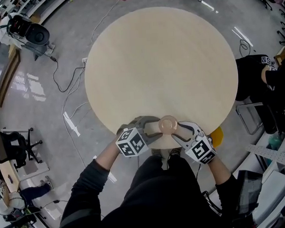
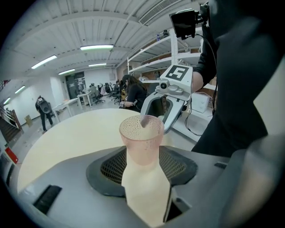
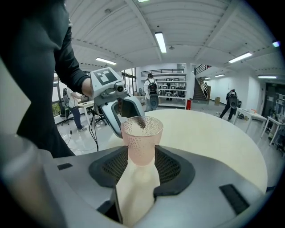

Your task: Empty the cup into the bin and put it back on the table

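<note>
Grey polished floor surrounds a round pale table (image 1: 159, 62), with loose cables (image 1: 67, 86) trailing on the floor to its left and a seated person (image 1: 255, 76) cut off at the right edge of the head view. On the near rim of the table stands the cup (image 1: 168, 125), upright, pinkish and translucent with a dimpled wall. The left gripper (image 1: 152, 127) and the right gripper (image 1: 182, 131) meet it from opposite sides, each pointing at the other across it. In the left gripper view the dark meshed pads (image 2: 111, 164) sit on both sides of the cup's lower body with no gap visible, so the jaws are closed onto it. The right gripper view shows the same: its pads (image 3: 167, 167) press against both flanks of the cup. The cup's base cannot be separated from the table surface seen through the slot between the jaws, the colours being alike. A small dark mark shows inside the rim in both gripper views (contents, or the opposite gripper's tip seen through the wall; this cannot be settled). A yellow object (image 1: 216, 135) shows below the table edge at the person's right, largely covered by the table and the right forearm, and its form cannot be made out.
</note>
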### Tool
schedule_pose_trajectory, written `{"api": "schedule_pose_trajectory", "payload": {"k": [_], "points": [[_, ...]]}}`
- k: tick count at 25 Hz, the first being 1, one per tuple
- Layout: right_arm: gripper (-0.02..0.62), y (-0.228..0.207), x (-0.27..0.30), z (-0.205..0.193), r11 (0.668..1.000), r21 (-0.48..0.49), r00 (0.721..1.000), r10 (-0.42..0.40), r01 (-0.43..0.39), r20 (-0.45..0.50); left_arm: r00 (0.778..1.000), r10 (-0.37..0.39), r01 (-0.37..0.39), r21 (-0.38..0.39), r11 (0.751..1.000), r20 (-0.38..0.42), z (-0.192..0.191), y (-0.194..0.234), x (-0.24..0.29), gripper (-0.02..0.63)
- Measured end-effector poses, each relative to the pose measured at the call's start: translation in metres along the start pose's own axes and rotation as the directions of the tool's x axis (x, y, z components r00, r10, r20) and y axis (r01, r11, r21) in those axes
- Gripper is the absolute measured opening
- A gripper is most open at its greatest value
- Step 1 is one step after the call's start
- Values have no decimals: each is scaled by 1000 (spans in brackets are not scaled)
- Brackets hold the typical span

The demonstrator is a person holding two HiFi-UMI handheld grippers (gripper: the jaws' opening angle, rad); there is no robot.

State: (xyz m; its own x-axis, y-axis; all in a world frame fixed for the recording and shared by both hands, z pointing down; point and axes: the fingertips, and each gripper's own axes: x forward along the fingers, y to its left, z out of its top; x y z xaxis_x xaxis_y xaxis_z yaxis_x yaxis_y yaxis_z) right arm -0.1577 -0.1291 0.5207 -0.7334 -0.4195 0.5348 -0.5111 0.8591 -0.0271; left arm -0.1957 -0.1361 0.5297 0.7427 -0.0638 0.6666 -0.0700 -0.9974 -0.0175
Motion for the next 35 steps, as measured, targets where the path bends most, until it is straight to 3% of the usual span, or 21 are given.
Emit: {"api": "schedule_pose_trajectory", "payload": {"k": [5, 10, 18, 26, 31, 35], "points": [[191, 15, -34, 12, 996, 90, 998, -25, 19, 64, 991, -98, 99, -5, 995, 95, 28, -21, -10, 236], [190, 25, -69, 15, 984, 163, 989, -96, 76, 117, 968, -189, 182, 55, 982, 167, 58, -39, -13, 236], [192, 37, -116, 9, 949, 261, 957, -229, 178, 178, 899, -352, 336, 107, 936, 261, 99, -68, -6, 235], [190, 48, -162, 10, 892, 385, 894, -356, 237, 273, 835, -450, 446, 89, 890, 317, 137, -93, -3, 236], [190, 53, -209, -23, 850, 464, 850, -420, 248, 317, 817, -492, 484, 106, 868, 301, 169, -127, 29, 236], [191, 55, -252, -53, 824, 514, 825, -450, 237, 342, 802, -509, 519, 55, 853, 312, 194, -157, 62, 236]]}}
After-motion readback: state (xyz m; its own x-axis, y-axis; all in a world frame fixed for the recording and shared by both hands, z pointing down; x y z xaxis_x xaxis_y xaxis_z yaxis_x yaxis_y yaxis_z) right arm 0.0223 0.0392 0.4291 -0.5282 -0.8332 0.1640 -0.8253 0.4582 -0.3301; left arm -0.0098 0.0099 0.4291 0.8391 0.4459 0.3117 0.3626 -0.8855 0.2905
